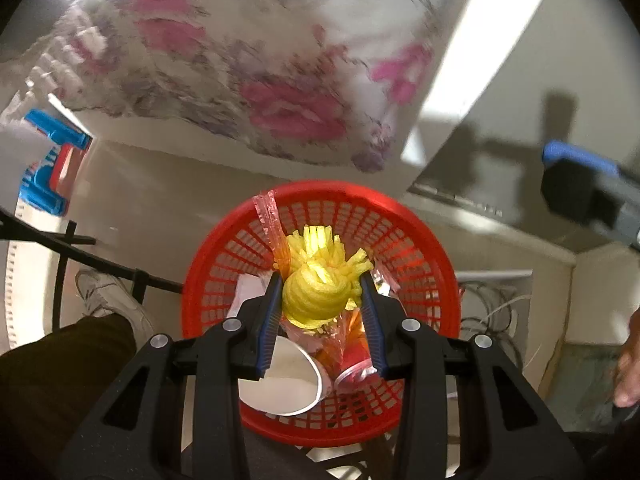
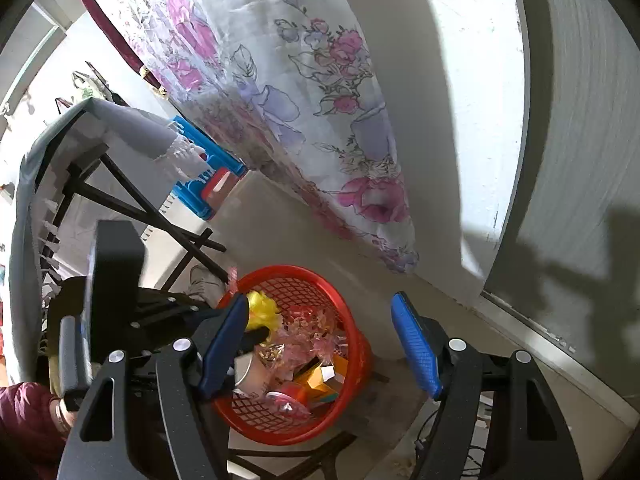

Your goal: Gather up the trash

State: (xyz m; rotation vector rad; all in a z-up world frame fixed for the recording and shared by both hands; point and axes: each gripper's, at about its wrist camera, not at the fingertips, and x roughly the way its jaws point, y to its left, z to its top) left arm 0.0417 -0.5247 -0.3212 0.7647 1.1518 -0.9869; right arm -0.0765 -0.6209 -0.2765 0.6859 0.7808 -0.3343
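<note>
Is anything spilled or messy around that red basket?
Nothing spilled that I can see. The red plastic mesh basket sits upright with trash inside, and the left gripper holds a yellow knotted foam net above it.

— What sort of place was that, then?

— A home, plainly a lived-in room. A floral curtain [image 2: 280, 80] in pink and purple hung down to a pale floor [image 1: 160, 208] beside a plastered wall [image 2: 440, 120].

— Anything else domestic?

— A table draped in a fringed cloth [image 2: 132, 132], a blue plastic stool [image 2: 208, 168] tucked by it, and a red mesh wastebasket [image 1: 420, 240] stuffed with wrappers and a paper cup [image 1: 280, 384]. Loose cables [image 1: 492, 312] lay tangled in the corner.
</note>
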